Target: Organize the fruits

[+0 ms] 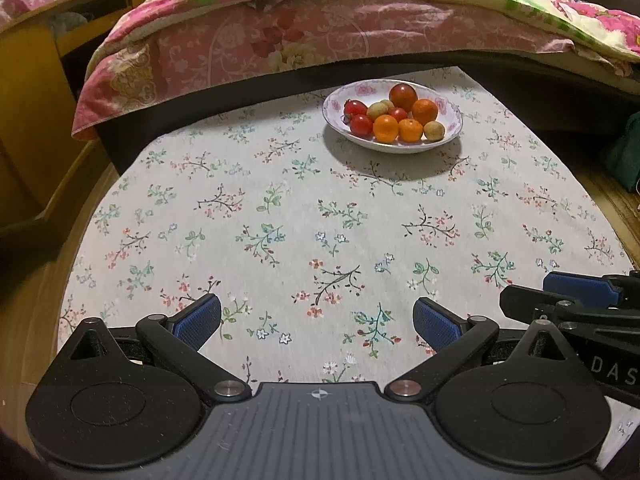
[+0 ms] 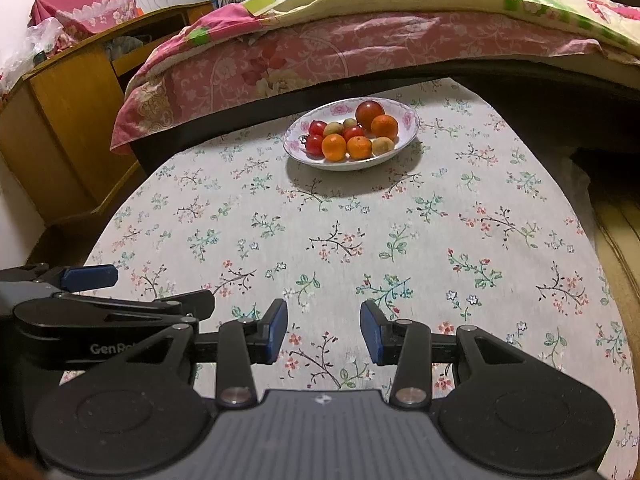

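Both black blue-padded grippers, left (image 1: 316, 322) and right (image 2: 324, 334), hang released, empty. Far ahead sits a white floral-rimmed bowl (image 1: 450, 130) of orange and red fruits (image 1: 386, 128). It rests on a flowered tablecloth (image 1: 280, 220) near a pink quilted bed (image 1: 240, 44).

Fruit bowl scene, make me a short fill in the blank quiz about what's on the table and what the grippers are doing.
1. All the fruit sits in one white ____ on the floral tablecloth.
2. The bowl holds ____ oranges.
3. The left gripper and right gripper both have their jaws ____ and hold nothing.
4. Behind the bowl hangs a pink ____.

Missing words: bowl; three; open; quilt
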